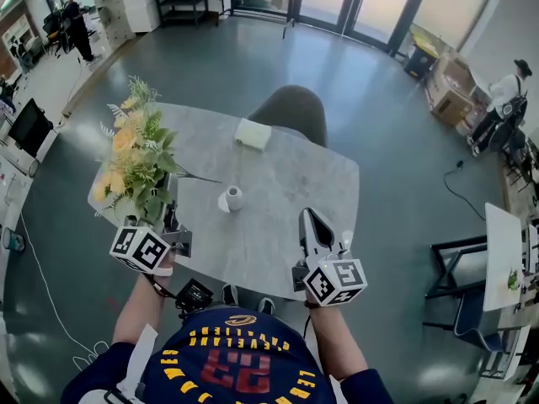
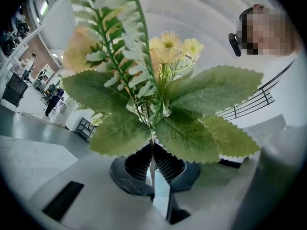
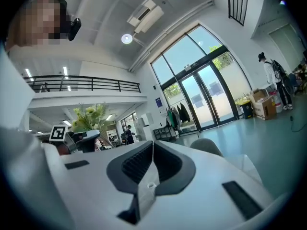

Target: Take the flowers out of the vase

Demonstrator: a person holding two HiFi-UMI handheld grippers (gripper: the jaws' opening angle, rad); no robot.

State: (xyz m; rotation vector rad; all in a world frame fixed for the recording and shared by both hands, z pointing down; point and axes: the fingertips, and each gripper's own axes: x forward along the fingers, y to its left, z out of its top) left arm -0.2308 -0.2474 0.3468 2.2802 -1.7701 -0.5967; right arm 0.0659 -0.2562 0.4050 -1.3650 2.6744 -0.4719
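Note:
A bunch of yellow flowers with green leaves (image 1: 137, 154) stands clear of the small white vase (image 1: 232, 199), up and to its left. My left gripper (image 1: 171, 215) is shut on the stems just below the leaves. In the left gripper view the thin stem (image 2: 152, 159) runs between the closed jaws, and the flowers (image 2: 163, 95) fill the picture above my left gripper (image 2: 153, 145). My right gripper (image 1: 310, 215) is shut with nothing in it, to the right of the vase. The right gripper view shows that gripper (image 3: 151, 145) pointing level, with the flowers (image 3: 88, 116) at far left.
The vase stands on a grey marble-look table (image 1: 278, 225). A white box (image 1: 253, 133) lies near its far edge, with a grey chair (image 1: 295, 112) behind it. Cardboard boxes (image 1: 450, 91) and people stand farther off across the floor.

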